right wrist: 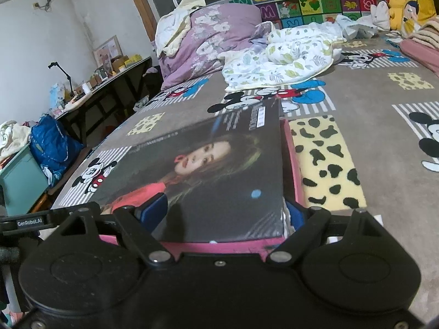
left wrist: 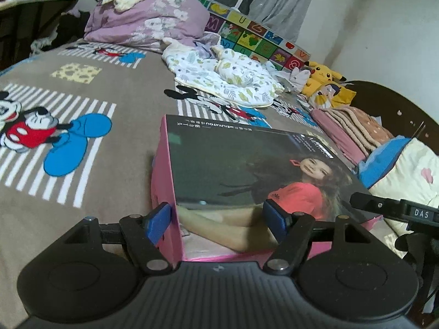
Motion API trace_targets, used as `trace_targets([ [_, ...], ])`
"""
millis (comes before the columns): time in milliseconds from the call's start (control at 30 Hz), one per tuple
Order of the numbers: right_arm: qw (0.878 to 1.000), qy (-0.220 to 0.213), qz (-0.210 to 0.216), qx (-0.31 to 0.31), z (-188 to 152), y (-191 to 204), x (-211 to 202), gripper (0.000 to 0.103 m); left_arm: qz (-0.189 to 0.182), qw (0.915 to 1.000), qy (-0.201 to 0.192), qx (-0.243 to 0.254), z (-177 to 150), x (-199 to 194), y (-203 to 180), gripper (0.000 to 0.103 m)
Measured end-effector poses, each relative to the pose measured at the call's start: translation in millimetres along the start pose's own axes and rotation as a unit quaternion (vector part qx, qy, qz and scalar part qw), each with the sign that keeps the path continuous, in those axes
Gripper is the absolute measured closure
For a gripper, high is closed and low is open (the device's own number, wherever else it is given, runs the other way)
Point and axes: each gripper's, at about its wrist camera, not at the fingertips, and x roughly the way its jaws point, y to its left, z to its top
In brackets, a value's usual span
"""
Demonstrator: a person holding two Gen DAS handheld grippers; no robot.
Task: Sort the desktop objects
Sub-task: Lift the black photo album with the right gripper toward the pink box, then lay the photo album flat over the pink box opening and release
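Note:
A flat pink box (left wrist: 167,192) with a dark lid bearing a portrait photo (left wrist: 247,164) lies low over the cartoon-print bed cover. My left gripper (left wrist: 216,219) is shut on its near left corner, one blue pad (left wrist: 157,222) on the pink side wall and the other pad (left wrist: 275,219) on the lid. In the right wrist view the same box (right wrist: 219,164) fills the middle. My right gripper (right wrist: 225,211) is shut on its near right corner, one pad (right wrist: 153,208) over the lid and the other pad (right wrist: 296,215) against the pink wall.
The brown mouse-print bed cover (left wrist: 90,164) spreads all around. A leaf-print baby blanket (left wrist: 227,79), a purple quilt (left wrist: 148,19), yellow plush toys (left wrist: 323,79) and folded towels (left wrist: 354,131) lie toward the headboard. A cluttered desk (right wrist: 90,82) and a blue bag (right wrist: 52,148) stand beside the bed.

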Motion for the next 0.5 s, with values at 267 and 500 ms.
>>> trace_targets([
  [267,1.0,-0.007,-0.008,0.016,1,-10,3,0.015,0.01,0.9998,-0.002,0.014,-2,2,-13,0.03],
  [500,0.999,-0.013,-0.013,0.041,-7,-26,4,0.016,0.007,0.9998,0.001,0.016,4,7,-10,0.03],
])
